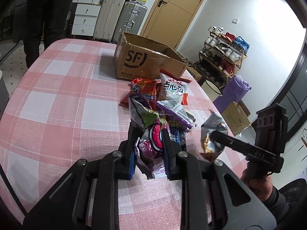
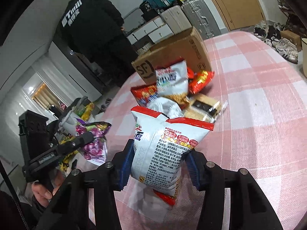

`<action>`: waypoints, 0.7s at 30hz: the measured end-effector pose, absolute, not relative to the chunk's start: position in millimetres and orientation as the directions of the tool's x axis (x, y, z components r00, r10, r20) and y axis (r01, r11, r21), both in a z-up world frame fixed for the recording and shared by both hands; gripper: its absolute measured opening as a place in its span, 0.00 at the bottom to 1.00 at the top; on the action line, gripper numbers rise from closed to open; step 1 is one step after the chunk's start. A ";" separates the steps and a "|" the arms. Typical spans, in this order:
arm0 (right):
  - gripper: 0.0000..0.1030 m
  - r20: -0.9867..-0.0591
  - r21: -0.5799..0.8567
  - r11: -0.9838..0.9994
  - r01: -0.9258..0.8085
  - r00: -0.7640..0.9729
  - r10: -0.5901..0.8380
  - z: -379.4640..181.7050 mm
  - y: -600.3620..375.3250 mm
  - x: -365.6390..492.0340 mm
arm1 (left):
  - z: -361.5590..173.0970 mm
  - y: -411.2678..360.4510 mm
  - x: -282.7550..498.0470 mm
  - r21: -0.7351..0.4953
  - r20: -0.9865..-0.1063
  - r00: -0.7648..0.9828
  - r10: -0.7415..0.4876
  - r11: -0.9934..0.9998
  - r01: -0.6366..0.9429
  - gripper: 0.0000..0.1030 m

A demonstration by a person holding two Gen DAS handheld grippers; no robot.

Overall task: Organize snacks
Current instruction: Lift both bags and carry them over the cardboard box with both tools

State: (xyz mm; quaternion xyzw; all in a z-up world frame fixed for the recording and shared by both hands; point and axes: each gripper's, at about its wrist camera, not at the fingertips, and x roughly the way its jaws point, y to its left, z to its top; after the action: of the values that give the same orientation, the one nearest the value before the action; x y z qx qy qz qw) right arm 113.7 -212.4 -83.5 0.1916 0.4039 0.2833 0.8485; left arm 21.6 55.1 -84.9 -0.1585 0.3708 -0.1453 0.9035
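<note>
Closest to the lens, the right hand-held gripper (image 2: 159, 164) pinches a white crinkly snack bag with red sealed edges and printed text (image 2: 167, 149) between its blue pads, the bag standing nearly upright, long axis vertical, its lower end apparently clear of the pink-and-white checked table (image 2: 268, 115). The left hand-held gripper (image 1: 151, 149) is clamped nearly shut on a shiny purple-and-pink candy packet (image 1: 149, 149), crumpled between the fingers.

Beyond both lies the heap of mixed snack packets (image 1: 161, 99) on the table, and past the heap the open brown cardboard box printed with "SF" (image 1: 145, 59), the likely destination. From either gripper the box lies straight ahead across the pile; in the left wrist view it sits slightly left of the right hand's bag. Neither hand looks clearly nearer.

The box's inside is hidden from both cameras, so what it already holds cannot be told. The far packets in the right wrist view are blurred, their labels unreadable. A person in dark clothing (image 2: 92, 28) stands beyond the table, back turned, partly cut off in the left wrist view.
</note>
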 end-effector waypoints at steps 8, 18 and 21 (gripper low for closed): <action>0.49 -0.529 0.530 0.757 -0.382 0.549 0.647 -45.9 -211.5 118.0 | -65.0 54.3 30.3 -0.367 -0.616 0.696 -0.370 0.916 0.163 0.19; 0.49 -0.474 0.493 0.750 -0.440 0.588 0.656 -3.2 -211.1 146.5 | -24.9 51.2 65.3 -0.318 -0.606 0.712 -0.354 0.929 0.191 0.19; 0.49 -0.461 0.486 0.749 -0.450 0.596 0.657 9.7 -212.4 159.4 | -9.9 50.5 79.1 -0.311 -0.603 0.713 -0.359 0.928 0.204 0.19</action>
State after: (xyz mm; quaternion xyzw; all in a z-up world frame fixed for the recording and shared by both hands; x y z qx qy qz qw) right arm 159.4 -212.4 9.7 0.1615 0.3203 0.3150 0.8787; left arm 79.1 50.5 -9.9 -0.1114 0.3467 -0.1533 0.9187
